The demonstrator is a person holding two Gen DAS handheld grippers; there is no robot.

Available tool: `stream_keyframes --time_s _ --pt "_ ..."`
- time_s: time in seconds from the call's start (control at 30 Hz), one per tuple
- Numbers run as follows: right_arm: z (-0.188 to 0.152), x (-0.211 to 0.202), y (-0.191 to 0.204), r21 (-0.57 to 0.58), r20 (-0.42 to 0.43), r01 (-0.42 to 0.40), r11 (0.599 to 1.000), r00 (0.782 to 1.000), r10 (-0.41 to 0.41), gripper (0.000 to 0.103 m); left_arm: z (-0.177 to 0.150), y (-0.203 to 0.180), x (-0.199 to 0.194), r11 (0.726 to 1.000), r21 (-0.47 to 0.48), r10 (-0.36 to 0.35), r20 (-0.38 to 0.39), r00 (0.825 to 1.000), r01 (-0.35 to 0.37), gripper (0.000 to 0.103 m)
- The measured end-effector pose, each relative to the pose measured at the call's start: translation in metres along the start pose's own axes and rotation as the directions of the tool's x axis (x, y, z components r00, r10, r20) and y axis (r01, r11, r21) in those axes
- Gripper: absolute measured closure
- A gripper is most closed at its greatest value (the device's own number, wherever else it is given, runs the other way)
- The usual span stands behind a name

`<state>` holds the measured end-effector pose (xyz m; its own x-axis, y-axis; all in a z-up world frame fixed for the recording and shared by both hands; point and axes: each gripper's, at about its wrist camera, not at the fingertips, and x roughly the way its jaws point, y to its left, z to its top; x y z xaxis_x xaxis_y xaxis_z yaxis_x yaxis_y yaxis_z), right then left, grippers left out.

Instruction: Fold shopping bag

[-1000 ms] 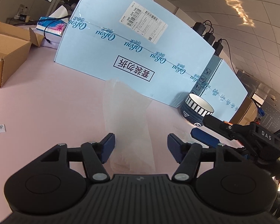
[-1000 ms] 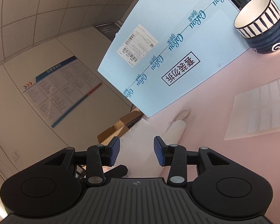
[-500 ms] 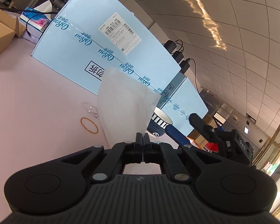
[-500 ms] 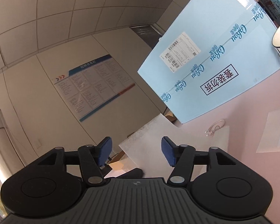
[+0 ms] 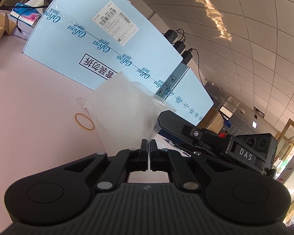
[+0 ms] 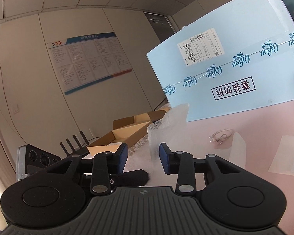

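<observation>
The shopping bag [image 5: 127, 109] is a thin, white, see-through sheet, raised off the pink table [image 5: 29, 98]. My left gripper [image 5: 148, 143] is shut on its lower corner. In the right wrist view the bag [image 6: 166, 125] stands upright, and its edge runs down between the blue pads of my right gripper [image 6: 143, 152]. Those jaws are closing, but the pads still stand apart and do not press on the bag. One black finger [image 5: 176, 120] of the right gripper shows at the bag's right edge in the left wrist view.
A large light blue carton [image 5: 107, 49] stands close behind the bag. A rubber band [image 5: 84, 121] and a small clear loop [image 5: 82, 100] lie on the table. An open cardboard box [image 6: 123, 135] sits at the left, a paper sheet [image 6: 288, 156] at the right.
My left gripper closed on the bag and lifted it off the table. My right gripper rolled, came up to the bag's other edge, opened wider, then narrowed around it.
</observation>
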<state>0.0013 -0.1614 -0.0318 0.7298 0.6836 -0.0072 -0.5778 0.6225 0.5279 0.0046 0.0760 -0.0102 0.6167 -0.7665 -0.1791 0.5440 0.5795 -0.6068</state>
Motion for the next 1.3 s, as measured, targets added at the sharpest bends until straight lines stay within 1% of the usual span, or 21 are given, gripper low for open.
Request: stream_keyframes --time_s 0.03,0.07,0.17,0.27,0.33,0.4,0.53,0.6,0.73,0.77,0.8,0.83,0.87,0.9,0.93,0.97,1.03,1.1,1.17,1.27,1.3 --pt "0.001 -0.001 -0.003 0.02 0.006 0.007 1.0 1.0 -0.007 0.101 0.0 0.0 0.0 1.0 0.001 0.001 0.0 1.0 -0.001 0.103" --pt "0.001 -0.004 -0.008 0.044 0.02 0.01 0.999 1.0 -0.011 0.102 0.0 0.001 0.0 1.0 -0.001 0.005 0.003 1.0 -0.005 0.103" --pt "0.004 -0.015 -0.012 0.046 0.079 -0.015 0.999 0.997 0.011 0.103 0.001 0.005 -0.002 0.999 -0.024 0.033 0.015 0.999 -0.033 0.103" --pt "0.006 -0.024 -0.016 0.062 0.135 -0.008 0.998 0.991 -0.001 0.103 0.002 0.011 -0.005 0.996 -0.054 0.067 0.032 0.997 -0.065 0.103" --pt "0.009 -0.032 -0.021 0.095 0.179 -0.011 0.995 0.984 -0.006 0.103 0.003 0.014 -0.008 0.994 -0.072 0.085 0.052 0.995 -0.081 0.103" --pt "0.012 -0.04 -0.024 0.117 0.22 -0.026 0.993 0.975 -0.001 0.103 0.005 0.018 -0.014 0.989 -0.092 0.12 0.087 0.989 -0.111 0.103" --pt "0.03 -0.053 -0.016 0.104 0.274 -0.057 0.993 0.961 0.026 0.103 0.013 0.019 -0.036 0.979 -0.094 0.195 0.156 0.968 -0.182 0.103" --pt "0.041 -0.058 -0.011 0.1 0.284 -0.078 0.992 0.958 0.046 0.103 0.024 0.012 -0.057 0.974 -0.059 0.225 0.216 0.95 -0.217 0.103" --pt "0.075 -0.064 0.012 0.056 0.276 -0.179 0.982 0.948 0.157 0.103 0.053 -0.012 -0.097 0.971 0.003 0.226 0.317 0.921 -0.24 0.103" --pt "0.083 -0.067 0.02 0.037 0.275 -0.198 0.979 0.944 0.181 0.102 0.06 -0.022 -0.105 0.963 0.041 0.238 0.329 0.914 -0.266 0.102" --pt "0.091 -0.069 0.027 0.018 0.274 -0.217 0.976 0.94 0.204 0.102 0.067 -0.032 -0.112 0.954 0.078 0.247 0.339 0.908 -0.289 0.097" --pt "0.097 -0.072 0.033 0.008 0.276 -0.233 0.972 0.935 0.222 0.102 0.07 -0.04 -0.115 0.946 0.117 0.248 0.337 0.908 -0.301 0.091" --pt "0.103 -0.076 0.039 0.0 0.28 -0.249 0.968 0.93 0.239 0.102 0.07 -0.049 -0.118 0.937 0.169 0.239 0.33 0.913 -0.306 0.069" --pt "0.108 -0.079 0.044 -0.009 0.283 -0.265 0.964 0.924 0.257 0.102 0.067 -0.056 -0.118 0.929 0.21 0.228 0.32 0.92 -0.303 0.035" --pt "0.113 -0.082 0.048 -0.017 0.283 -0.269 0.963 0.923 0.262 0.102 0.062 -0.062 -0.116 0.924 0.253 0.207 0.303 0.93 -0.288 0.02" --pt "0.115 -0.084 0.051 -0.025 0.283 -0.271 0.962 0.921 0.267 0.102 0.055 -0.065 -0.111 0.918 0.299 0.176 0.28 0.944 -0.26 0.012" --pt "0.12 -0.086 0.056 -0.032 0.282 -0.28 0.96 0.919 0.277 0.102 0.041 -0.07 -0.097 0.908 0.362 0.13 0.233 0.964 -0.21 0.012" --pt "0.122 -0.089 0.058 -0.018 0.283 -0.301 0.954 0.913 0.293 0.102 0.025 -0.076 -0.07 0.894 0.401 0.138 0.173 0.975 -0.198 0.012" --pt "0.122 -0.094 0.059 -0.009 0.293 -0.322 0.947 0.904 0.31 0.102 0.015 -0.077 -0.047 0.877 0.43 0.171 0.14 0.975 -0.215 0.012" --pt "0.122 -0.108 0.064 -0.024 0.316 -0.326 0.945 0.894 0.317 0.102 0.009 -0.071 -0.017 0.863 0.415 0.242 0.161 0.957 -0.288 0.013" --pt "0.123 -0.112 0.065 -0.029 0.323 -0.328 0.944 0.891 0.319 0.102 0.01 -0.068 -0.011 0.876 0.382 0.247 0.171 0.954 -0.295 0.021"
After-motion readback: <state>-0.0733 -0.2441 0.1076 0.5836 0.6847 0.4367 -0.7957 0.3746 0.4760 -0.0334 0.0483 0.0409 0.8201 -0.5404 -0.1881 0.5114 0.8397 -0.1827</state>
